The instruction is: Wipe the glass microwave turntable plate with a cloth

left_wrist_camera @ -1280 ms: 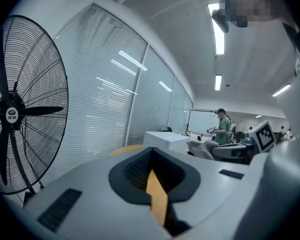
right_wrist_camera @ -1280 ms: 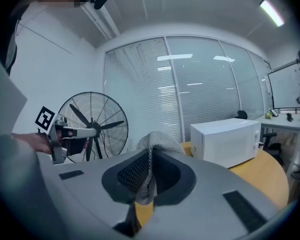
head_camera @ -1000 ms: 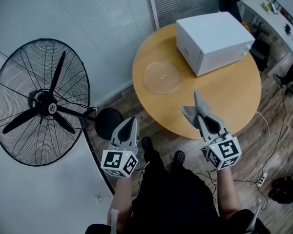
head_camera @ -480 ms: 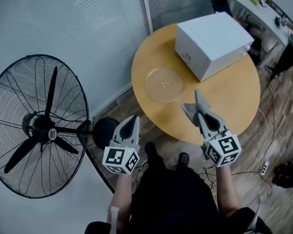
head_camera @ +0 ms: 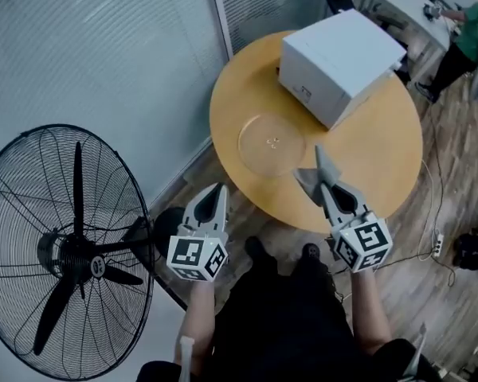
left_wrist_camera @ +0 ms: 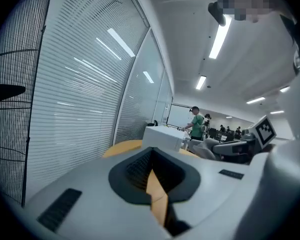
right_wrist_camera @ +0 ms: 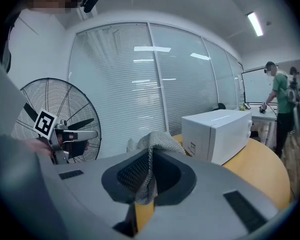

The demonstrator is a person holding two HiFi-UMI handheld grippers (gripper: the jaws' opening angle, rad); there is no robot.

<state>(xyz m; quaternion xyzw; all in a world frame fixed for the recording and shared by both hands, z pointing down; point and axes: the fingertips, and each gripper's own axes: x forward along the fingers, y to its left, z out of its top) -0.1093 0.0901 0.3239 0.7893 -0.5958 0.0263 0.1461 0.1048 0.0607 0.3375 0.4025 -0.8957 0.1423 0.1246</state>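
**A:** Where is the glass turntable plate (head_camera: pixel 271 143) sitting?

**B:** It is lying flat on the round wooden desk (head_camera: pixel 382 157), at about 9 o'clock from the desk's middle in the head view, close to that edge. The white microwave (head_camera: pixel 338 54) is standing at about 1 o'clock from the plate, near it but apart.

**A:** What is the right gripper (head_camera: pixel 328 189) doing?

**B:** It is gripping a grey cloth (head_camera: pixel 311 175). The jaws are clamping the fabric, which is bunching up above the tips and hanging down between the pads in the right gripper view. The gripper is showing at about 5 o'clock from the plate, over the desk's near edge, and the cloth is not lying on the glass.

**A:** And the left gripper (head_camera: pixel 216 192)?

**B:** Its jaws are pressing together with nothing between them. It is hanging off the desk, at about 7 o'clock from the plate, over the wooden floor (head_camera: pixel 454 181), and pointing toward the desk.

**A:** What else is showing?

**B:** A black pedestal fan (head_camera: pixel 72 253) is standing at 8 o'clock in the head view, beside the glass wall (head_camera: pixel 103 46) with its blinds. A person in a green top (head_camera: pixel 466 26) is standing at 2 o'clock, beyond the desk.
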